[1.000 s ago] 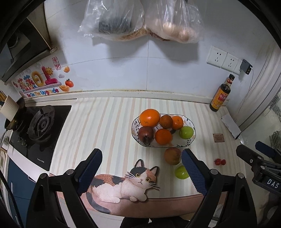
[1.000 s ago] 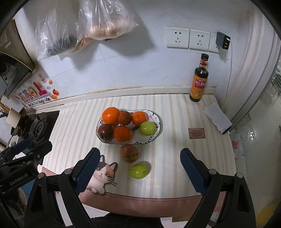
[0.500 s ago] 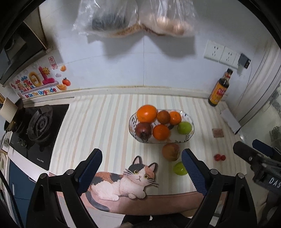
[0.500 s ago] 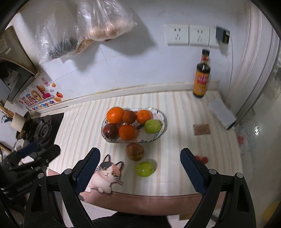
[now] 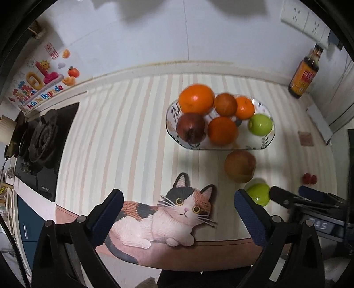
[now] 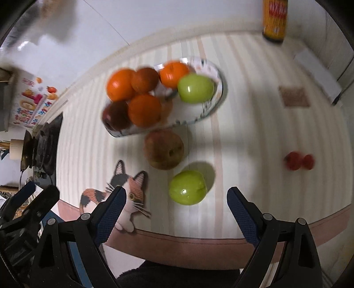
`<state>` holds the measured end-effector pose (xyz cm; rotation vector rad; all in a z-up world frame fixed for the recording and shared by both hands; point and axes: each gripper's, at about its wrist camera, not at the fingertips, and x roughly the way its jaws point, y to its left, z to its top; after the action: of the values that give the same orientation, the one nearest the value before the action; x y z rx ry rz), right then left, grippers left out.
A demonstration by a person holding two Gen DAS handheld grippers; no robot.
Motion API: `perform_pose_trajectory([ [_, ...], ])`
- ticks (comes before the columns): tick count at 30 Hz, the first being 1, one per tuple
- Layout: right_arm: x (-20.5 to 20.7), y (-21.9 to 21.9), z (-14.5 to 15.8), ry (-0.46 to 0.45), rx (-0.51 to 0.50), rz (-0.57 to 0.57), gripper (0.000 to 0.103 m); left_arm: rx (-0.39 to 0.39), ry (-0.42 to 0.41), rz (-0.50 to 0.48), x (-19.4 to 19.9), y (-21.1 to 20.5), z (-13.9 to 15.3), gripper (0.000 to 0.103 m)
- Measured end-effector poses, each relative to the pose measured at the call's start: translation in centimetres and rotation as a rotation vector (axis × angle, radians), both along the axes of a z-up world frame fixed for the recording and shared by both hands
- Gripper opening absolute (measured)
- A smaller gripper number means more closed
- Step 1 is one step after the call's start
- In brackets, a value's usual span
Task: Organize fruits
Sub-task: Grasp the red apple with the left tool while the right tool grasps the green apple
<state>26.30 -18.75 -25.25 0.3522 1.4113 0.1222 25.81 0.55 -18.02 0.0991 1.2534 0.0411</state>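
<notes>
Both claws gape empty; the left claw [image 5: 178, 207] half hides one green apple [image 5: 258, 193].

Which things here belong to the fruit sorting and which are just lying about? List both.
For the job: bowl with oranges, a dark red fruit and a green apple; loose brown fruit; loose green apple; two small red fruits.

Lying about: sauce bottle, stove, cat picture, brown card, wall sockets.

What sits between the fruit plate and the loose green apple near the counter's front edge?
A brownish fruit lies on the counter between the plate and the green apple, clearest in the right wrist view.
</notes>
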Motion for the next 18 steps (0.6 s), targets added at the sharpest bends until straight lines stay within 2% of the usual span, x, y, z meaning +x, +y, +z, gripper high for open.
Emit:
perform_pose_trajectory([
  [8, 1.8, 0.7, -7.8, 0.138, 0.053, -0.014, 0.076, 0.033, 0.068, -0.015, 1.7, -0.7, -2.9, 0.102],
  [10, 2.0, 1.0, -9.1, 0.159, 0.056, -0.007, 0.074, 0.035, 0.08, -0.017, 2.1, -0.8, -3.3, 0.102],
  [11, 2.1, 1.1, -9.3, 0.157, 0.048, -0.003, 0.073, 0.035, 0.082, -0.018, 2.4, -0.9, -3.4, 0.102],
  [12, 2.1, 1.2, -9.6, 0.151, 0.037, 0.007, 0.065, 0.038, 0.083, -0.02, 2.6, -1.1, -3.6, 0.102],
  [13, 2.2, 1.3, -9.7, 0.138, 0.013, 0.024, 0.062, 0.041, 0.085, -0.023, 2.9, -1.2, -3.7, 0.102],
  [18, 1.5, 0.5, -9.7, 0.122, -0.019, 0.051, 0.062, 0.009, 0.105, -0.045, 4.8, -2.6, -4.6, 0.102],
])
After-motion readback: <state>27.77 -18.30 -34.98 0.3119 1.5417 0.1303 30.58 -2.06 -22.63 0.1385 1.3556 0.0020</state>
